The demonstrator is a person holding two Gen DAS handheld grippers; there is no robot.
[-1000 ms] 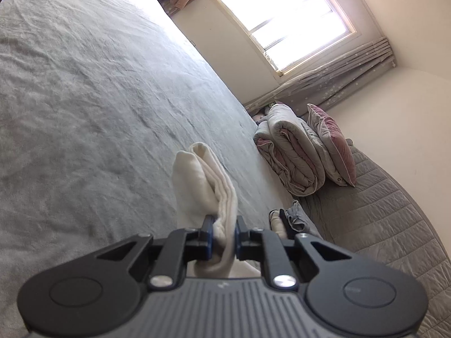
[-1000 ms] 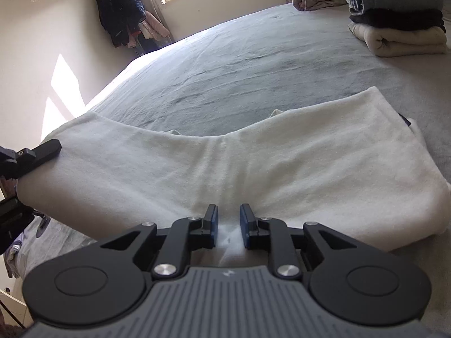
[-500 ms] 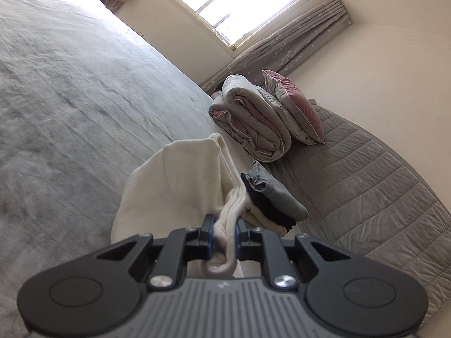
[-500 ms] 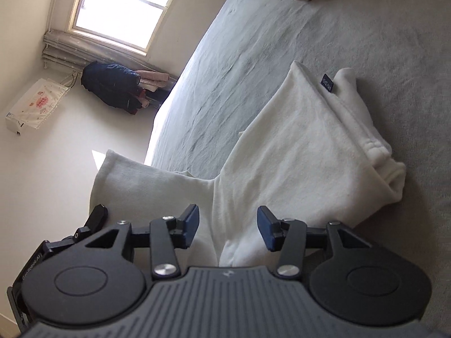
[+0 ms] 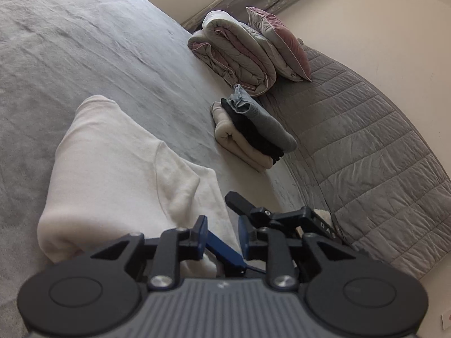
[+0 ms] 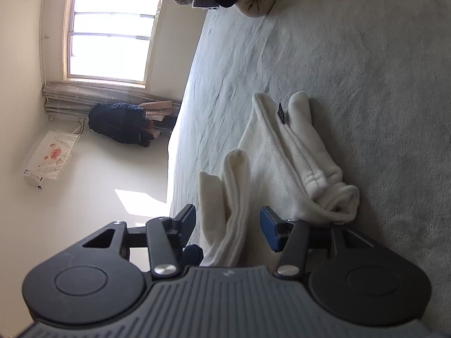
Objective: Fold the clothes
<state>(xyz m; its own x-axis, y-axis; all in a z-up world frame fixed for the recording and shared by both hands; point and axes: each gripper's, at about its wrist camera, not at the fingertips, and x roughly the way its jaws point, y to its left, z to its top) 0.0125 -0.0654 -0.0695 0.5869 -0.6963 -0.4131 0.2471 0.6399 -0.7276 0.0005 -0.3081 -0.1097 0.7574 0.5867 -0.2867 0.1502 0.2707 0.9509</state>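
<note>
A white fleece garment [image 5: 118,163] lies folded over on the grey bed [image 5: 84,42]. My left gripper [image 5: 222,225] hangs just over its near edge. Its jaws are opening and the pads press on nothing; white cloth and a blue finger of the right gripper [image 5: 222,249] show through the gap. In the right wrist view the garment [image 6: 276,155] lies bunched, with a dark label on it. My right gripper [image 6: 228,219] is rolled sideways and its jaws are opening. A raised fold of the white cloth [image 6: 234,186] stands between them, touching neither pad.
A stack of folded clothes [image 5: 253,129], cream, black and grey, sits on the bed beyond the garment. Behind it are a rolled duvet [image 5: 239,53], a pink pillow [image 5: 282,45] and a quilted grey cover [image 5: 366,140]. A window [image 6: 110,31] and hanging dark jacket [image 6: 118,124] are across the room.
The left gripper has let go of the white cloth and swung toward the clothes stack; the garment now lies doubled over. The right gripper has rolled sideways and spread its jaws.
</note>
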